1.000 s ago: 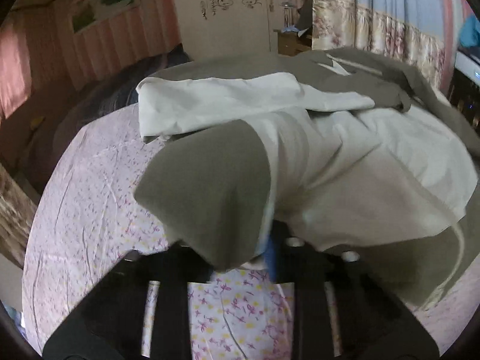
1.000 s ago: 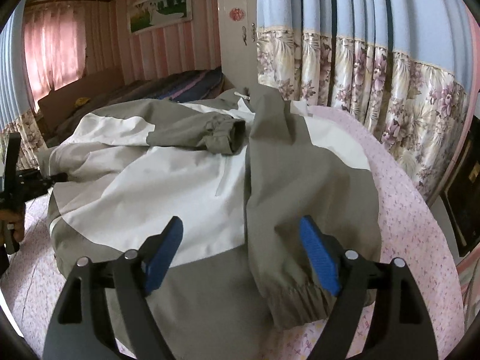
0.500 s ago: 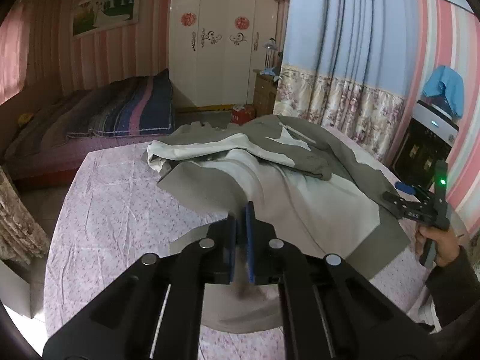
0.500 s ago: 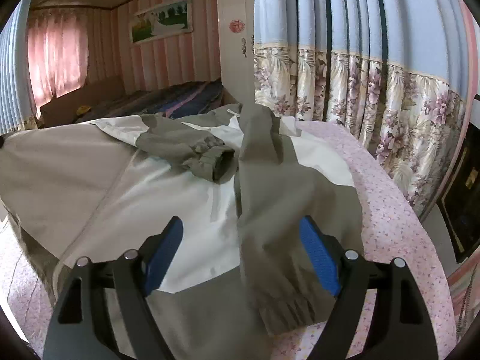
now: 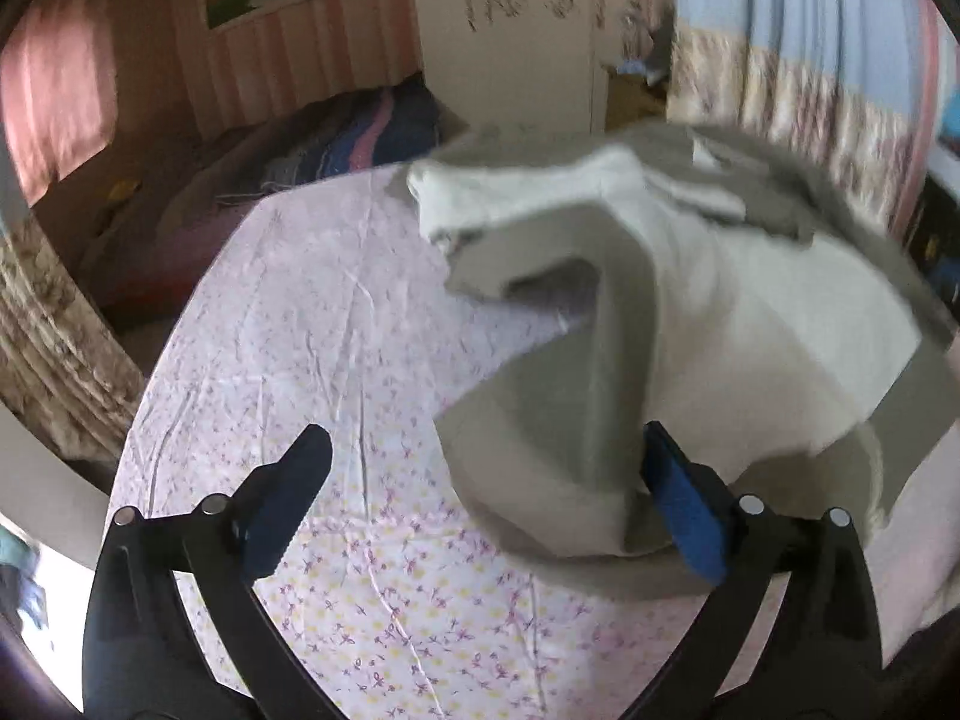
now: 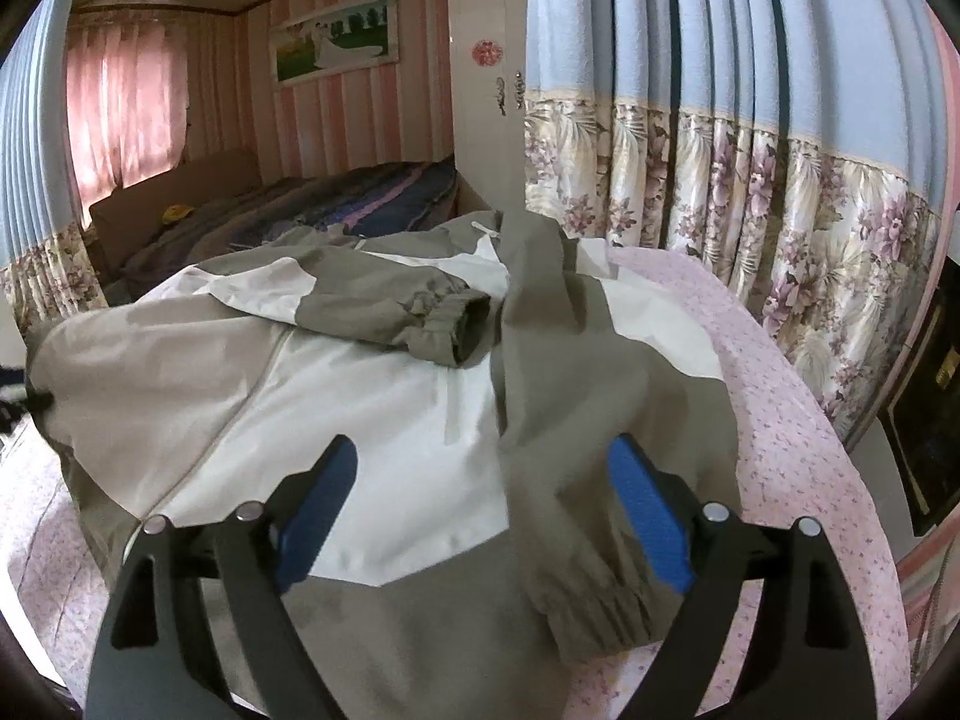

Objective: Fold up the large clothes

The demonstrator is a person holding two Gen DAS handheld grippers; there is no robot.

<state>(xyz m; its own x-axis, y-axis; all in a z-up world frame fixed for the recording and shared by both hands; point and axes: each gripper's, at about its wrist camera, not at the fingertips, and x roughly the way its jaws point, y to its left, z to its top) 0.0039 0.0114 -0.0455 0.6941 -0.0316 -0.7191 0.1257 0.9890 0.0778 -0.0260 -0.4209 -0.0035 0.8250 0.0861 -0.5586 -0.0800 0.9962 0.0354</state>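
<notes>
With both pairs of jaws spread wide and gripping nothing, 2 grippers are listed: left gripper (image 5: 486, 495), right gripper (image 6: 483, 516). 1 jacket (image 6: 372, 396), grey and white, lies on the floral bedsheet (image 5: 288, 324); a grey fold touches the left gripper's right pad. 2 sleeves are folded across its front, 2 elastic cuffs showing.

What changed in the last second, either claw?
The left claw, shut on the jacket hem half a second ago, has opened and let go; the side panel now lies folded over. The right claw stayed open above the sleeve cuff; sleeves unmoved.
</notes>
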